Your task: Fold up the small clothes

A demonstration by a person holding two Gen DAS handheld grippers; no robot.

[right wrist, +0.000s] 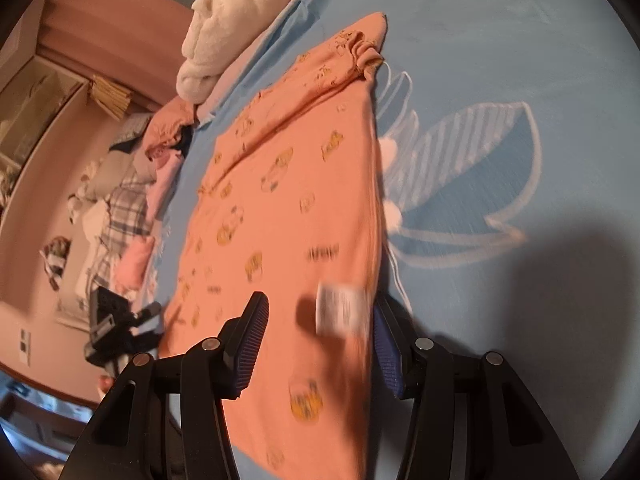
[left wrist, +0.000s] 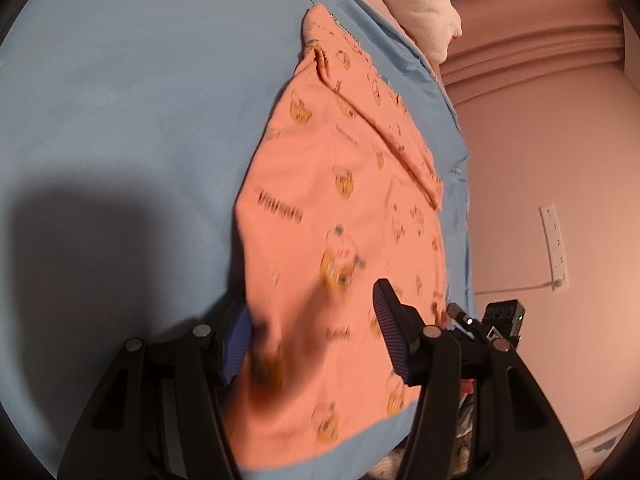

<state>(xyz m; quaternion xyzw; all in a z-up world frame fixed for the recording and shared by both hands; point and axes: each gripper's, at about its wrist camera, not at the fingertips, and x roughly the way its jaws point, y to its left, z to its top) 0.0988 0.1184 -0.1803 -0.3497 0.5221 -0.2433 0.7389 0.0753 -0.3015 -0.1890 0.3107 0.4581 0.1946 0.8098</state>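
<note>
On the blue sheet [left wrist: 120, 120] lies an orange printed garment [left wrist: 340, 200], spread flat with its gathered cuff at the far end. Both grippers hang over its near edge — the left gripper [left wrist: 312, 332] and the right gripper [right wrist: 320, 340] each stand about half open, cloth between the jaws, pads not pressing. A white label [right wrist: 340, 312] shows near the right one.

Both the left gripper [left wrist: 316, 332] and the right gripper [right wrist: 320, 340] are showing black angular arms studded with round silver screws, and their fingers [right wrist: 250, 340] are wearing ribbed blue pads.
</note>
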